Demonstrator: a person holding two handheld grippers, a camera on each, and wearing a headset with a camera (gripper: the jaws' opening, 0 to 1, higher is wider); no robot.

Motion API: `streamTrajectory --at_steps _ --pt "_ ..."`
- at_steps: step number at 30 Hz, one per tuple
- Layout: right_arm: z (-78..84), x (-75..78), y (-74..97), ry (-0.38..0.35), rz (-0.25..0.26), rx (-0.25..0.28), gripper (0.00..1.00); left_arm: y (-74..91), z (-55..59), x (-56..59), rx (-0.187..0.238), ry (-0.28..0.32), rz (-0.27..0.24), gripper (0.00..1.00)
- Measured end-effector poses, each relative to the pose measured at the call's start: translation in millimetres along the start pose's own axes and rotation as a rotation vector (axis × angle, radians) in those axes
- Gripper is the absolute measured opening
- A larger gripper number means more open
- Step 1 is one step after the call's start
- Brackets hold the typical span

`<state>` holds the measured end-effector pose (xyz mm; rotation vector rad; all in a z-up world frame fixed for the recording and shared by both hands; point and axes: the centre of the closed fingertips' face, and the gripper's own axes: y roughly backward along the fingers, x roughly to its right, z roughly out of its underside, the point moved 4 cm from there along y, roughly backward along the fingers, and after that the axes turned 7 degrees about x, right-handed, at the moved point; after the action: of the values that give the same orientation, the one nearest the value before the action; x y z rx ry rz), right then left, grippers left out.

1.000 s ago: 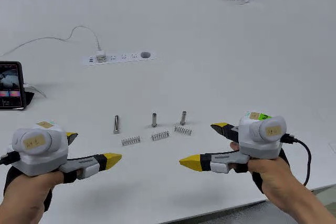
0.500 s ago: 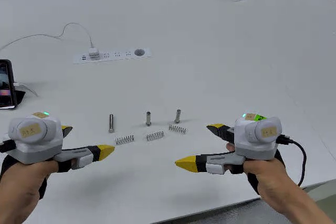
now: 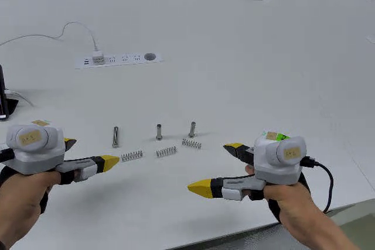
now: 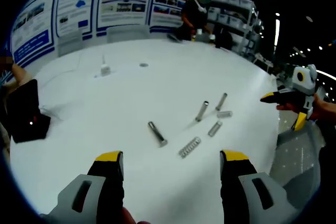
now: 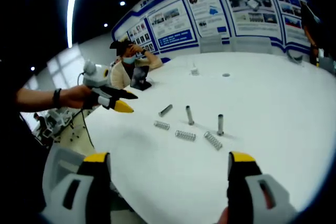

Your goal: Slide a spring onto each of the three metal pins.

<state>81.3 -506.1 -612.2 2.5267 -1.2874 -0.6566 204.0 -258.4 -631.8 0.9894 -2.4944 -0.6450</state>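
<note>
Three smooth cylindrical metal pins stand in a row on the matte white table, with three coiled wire springs lying loose just before them. The left gripper and right gripper hover nearby, their yellow-tipped jaws spread wide and empty. The arrangement is unchanged from a second ago.

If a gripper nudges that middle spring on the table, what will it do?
The middle spring lies on its side on the smooth table, so it would probably roll. It looks thin-coiled and small, so likely light and easily squashed or flicked away.
</note>
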Motion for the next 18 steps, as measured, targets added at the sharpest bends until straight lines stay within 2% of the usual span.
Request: streamTrajectory --at_steps 10,18 --pt "-0.1 0.0 -1.7 0.004 -0.009 -0.008 0.94 -16.5 0.1 -5.3 -0.006 0.020 -0.007 0.73" --pt "1.6 0.9 0.5 -0.002 0.000 -0.014 0.93 -36.3 -4.1 -9.0 -0.005 0.041 -0.001 0.67"
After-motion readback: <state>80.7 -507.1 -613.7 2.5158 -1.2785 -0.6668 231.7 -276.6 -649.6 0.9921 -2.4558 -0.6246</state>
